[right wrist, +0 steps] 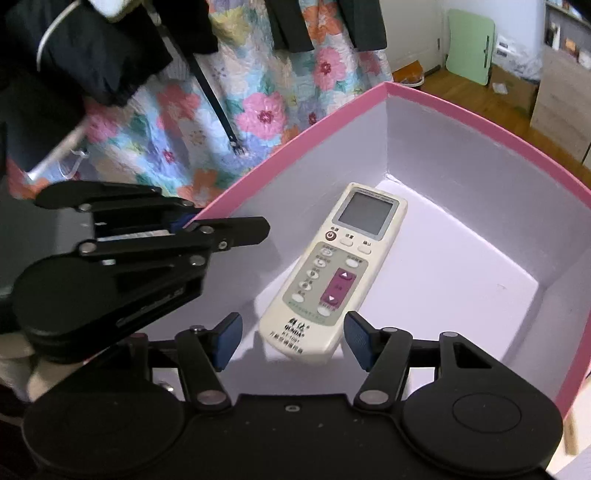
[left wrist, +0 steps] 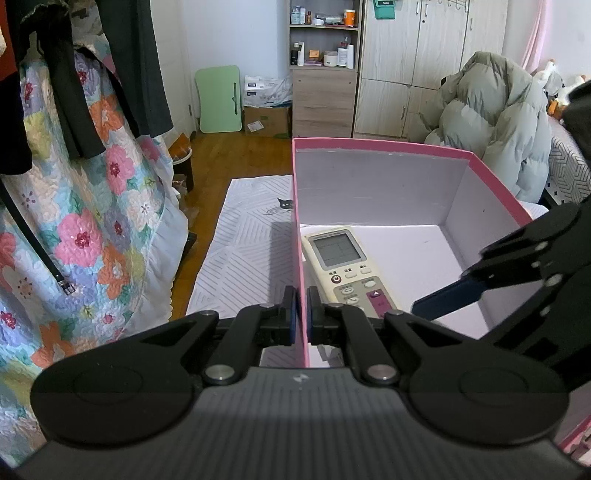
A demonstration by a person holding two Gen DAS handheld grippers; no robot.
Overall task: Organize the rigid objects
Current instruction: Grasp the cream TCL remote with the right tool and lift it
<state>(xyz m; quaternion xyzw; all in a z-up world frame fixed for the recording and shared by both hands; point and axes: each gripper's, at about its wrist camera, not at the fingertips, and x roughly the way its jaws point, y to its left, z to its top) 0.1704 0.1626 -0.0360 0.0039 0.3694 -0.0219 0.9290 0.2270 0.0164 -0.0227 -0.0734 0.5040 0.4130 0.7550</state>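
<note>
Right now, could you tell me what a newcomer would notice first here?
The pink box, with a cream remote lying on its floor. The left claw is shut on the box's near wall, and the right claw stands open around the remote's near end.

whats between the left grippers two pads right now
The pink box's side wall: the left gripper is shut on it, one pad either side, clearest in the left wrist view.

A wooden floor (left wrist: 236,155) runs to pale wardrobes (left wrist: 424,66). Open shelves (left wrist: 324,35) hold bottles. A floral quilt (left wrist: 92,221) hangs left.
</note>
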